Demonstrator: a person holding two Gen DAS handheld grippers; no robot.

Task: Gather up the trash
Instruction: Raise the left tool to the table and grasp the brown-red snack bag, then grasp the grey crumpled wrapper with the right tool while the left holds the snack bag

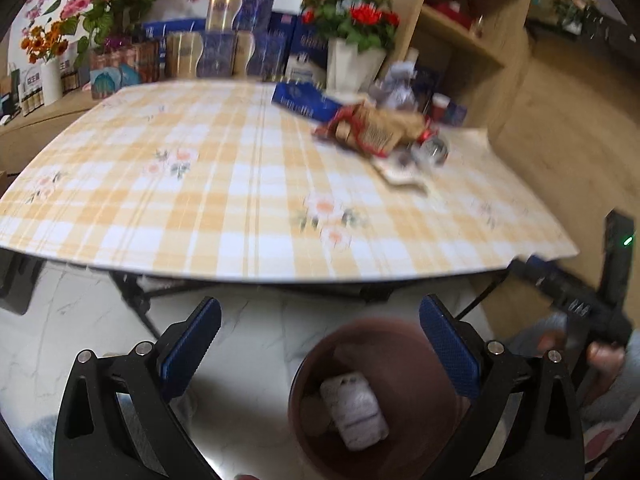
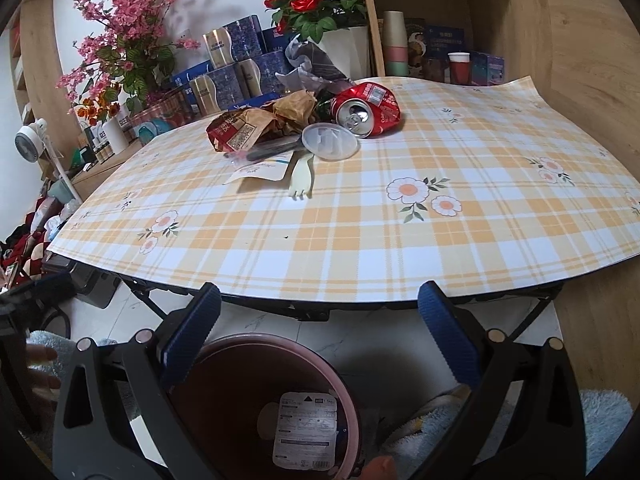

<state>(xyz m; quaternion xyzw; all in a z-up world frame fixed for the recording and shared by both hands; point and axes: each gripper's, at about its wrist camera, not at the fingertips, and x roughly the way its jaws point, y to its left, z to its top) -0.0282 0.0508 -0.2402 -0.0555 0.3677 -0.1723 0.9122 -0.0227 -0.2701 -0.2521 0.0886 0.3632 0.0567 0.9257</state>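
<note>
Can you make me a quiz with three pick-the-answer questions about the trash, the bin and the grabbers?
1. Where is the crushed red can?
A. in the bin
B. on the table, in the trash pile
C. on the floor

2. What colour are the right gripper finger pads?
A. blue
B. green
C. yellow

3. How is the left gripper?
A. shut on a fork
B. shut on a cup
C. open, holding nothing

Answers: B, it lies beside the clear lid on the table; A, both pads look blue; C, its fingers stand apart above the bin.
</note>
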